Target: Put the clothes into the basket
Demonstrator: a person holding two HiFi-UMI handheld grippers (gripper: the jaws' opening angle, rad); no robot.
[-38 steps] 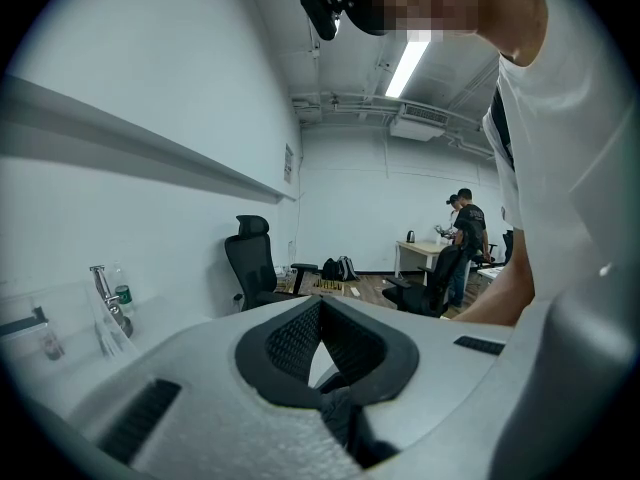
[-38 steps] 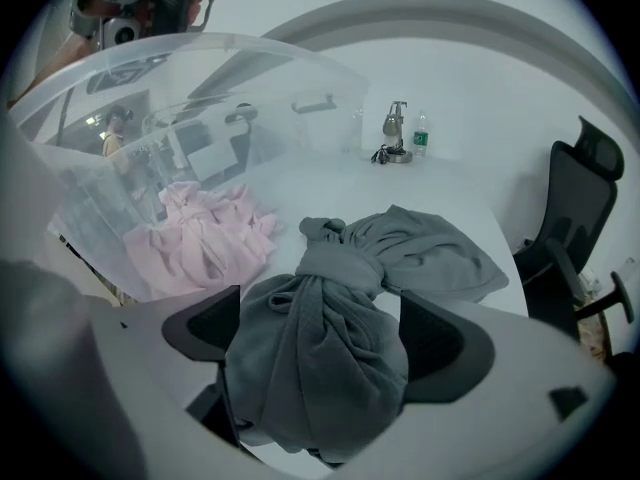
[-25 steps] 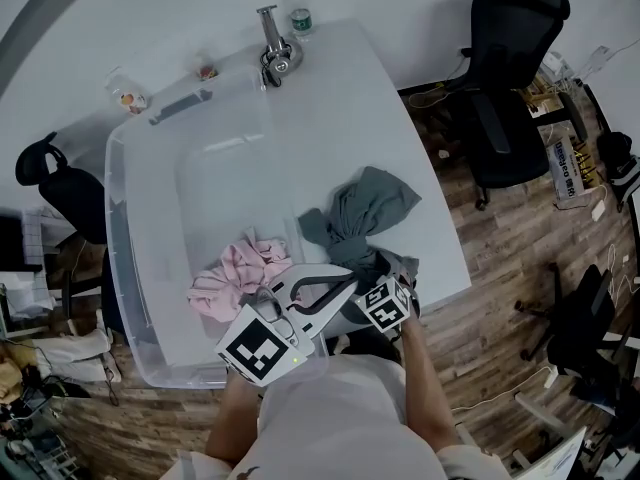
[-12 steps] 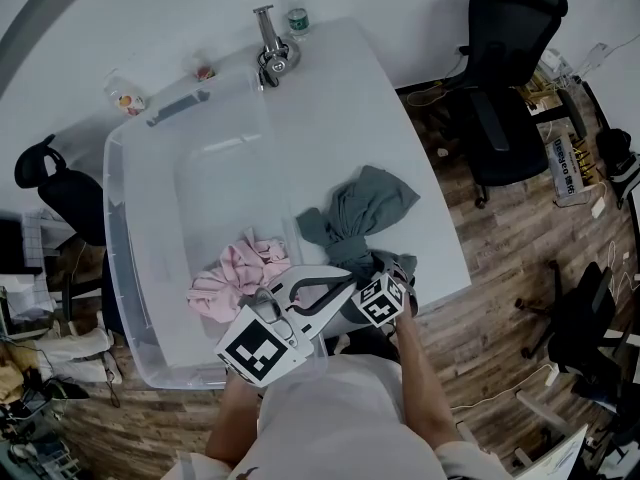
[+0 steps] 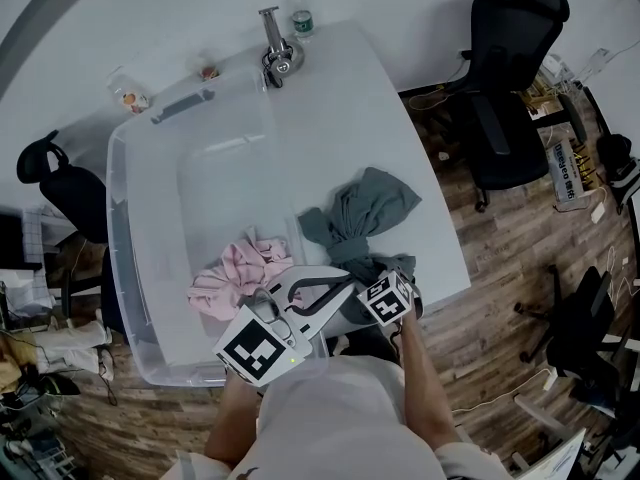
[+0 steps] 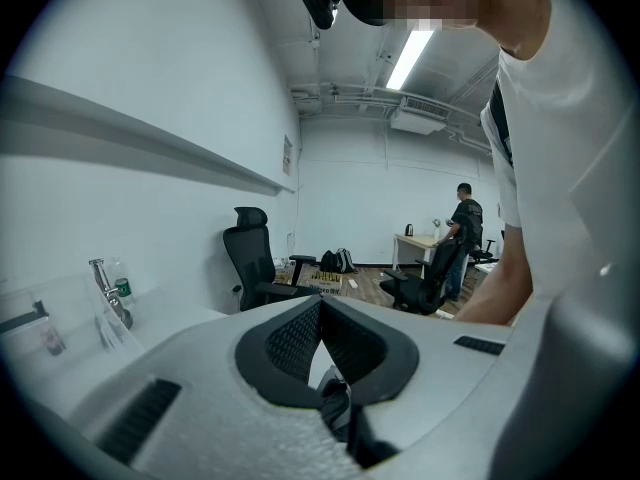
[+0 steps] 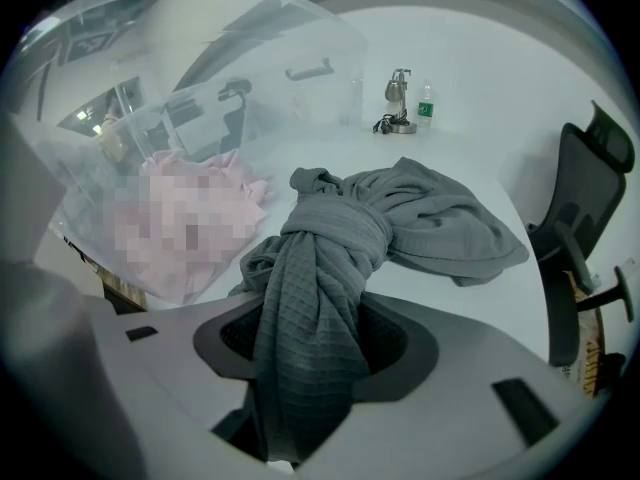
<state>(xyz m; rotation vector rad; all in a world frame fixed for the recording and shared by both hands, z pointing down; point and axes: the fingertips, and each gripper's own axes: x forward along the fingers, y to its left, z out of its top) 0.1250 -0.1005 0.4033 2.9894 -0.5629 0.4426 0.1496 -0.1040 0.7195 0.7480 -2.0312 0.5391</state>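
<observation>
1. At the near edge of the white table (image 5: 345, 98), the right claw (image 7: 312, 320) is clenching the twisted tail of a grey garment (image 7: 400, 218). Its jaws have just been closing, and the cloth is filling the gap between them.
2. Just beside it, the left claw (image 6: 320, 306) is hanging by the near right corner of the clear basket (image 5: 140, 238), its jaws pinched together on nothing.
3. The grey garment is lying on the table outside the basket, just to its right in the head view, while a pink garment (image 5: 232, 273) is already sitting inside.
4. Its long axis is running from the claw away from the person and slightly rightward. The narrow knotted end is pointing back at the person, and the broad end is fanning out across the table.
5. The pickup appears to be under way. The next move is likely calling for a lift high enough for the trailing cloth to clear the basket wall. A carry leftward and a release over the pink garment would then follow.
</observation>
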